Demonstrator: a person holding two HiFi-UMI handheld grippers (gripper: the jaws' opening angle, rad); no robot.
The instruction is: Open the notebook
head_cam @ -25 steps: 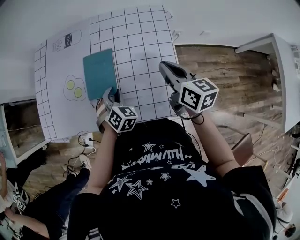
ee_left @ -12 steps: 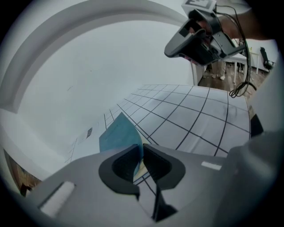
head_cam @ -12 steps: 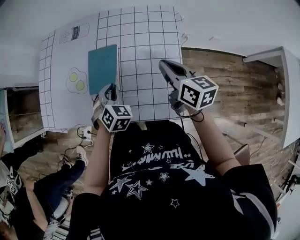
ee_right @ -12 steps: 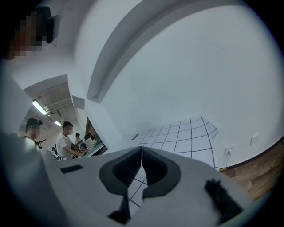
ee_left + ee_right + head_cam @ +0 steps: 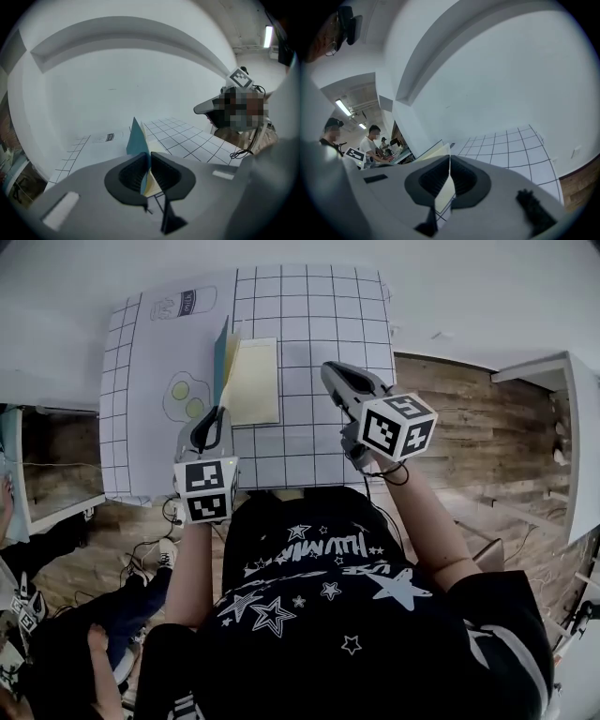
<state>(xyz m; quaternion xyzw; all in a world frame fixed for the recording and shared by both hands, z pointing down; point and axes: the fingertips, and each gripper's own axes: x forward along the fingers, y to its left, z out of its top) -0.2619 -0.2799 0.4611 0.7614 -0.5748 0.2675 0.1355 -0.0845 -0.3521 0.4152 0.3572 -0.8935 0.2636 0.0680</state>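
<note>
The notebook lies on the grid mat, its teal cover (image 5: 222, 360) raised on edge and its pale yellow pages (image 5: 255, 381) flat and exposed. My left gripper (image 5: 210, 425) is shut on the near corner of the cover. In the left gripper view the teal cover (image 5: 138, 139) rises from between the closed pads of that gripper (image 5: 149, 167), with yellow paper just behind it. My right gripper (image 5: 336, 377) hovers to the right of the notebook, apart from it. In the right gripper view the right gripper (image 5: 449, 162) has its jaws together with nothing in them, and the yellow pages (image 5: 433, 153) lie ahead on the left.
The white mat (image 5: 319, 324) has a black grid, printed fried eggs (image 5: 187, 395) and a printed bottle (image 5: 184, 304) left of the notebook. Wood floor (image 5: 469, 418) lies to the right, a white desk (image 5: 567, 418) beyond it. Cables (image 5: 172, 514) and a seated person (image 5: 84, 652) are at lower left.
The teal cover lay flat before; my left gripper shut on its near edge and lifted it upright, baring the yellow pages. The right gripper has stayed beside the notebook.
</note>
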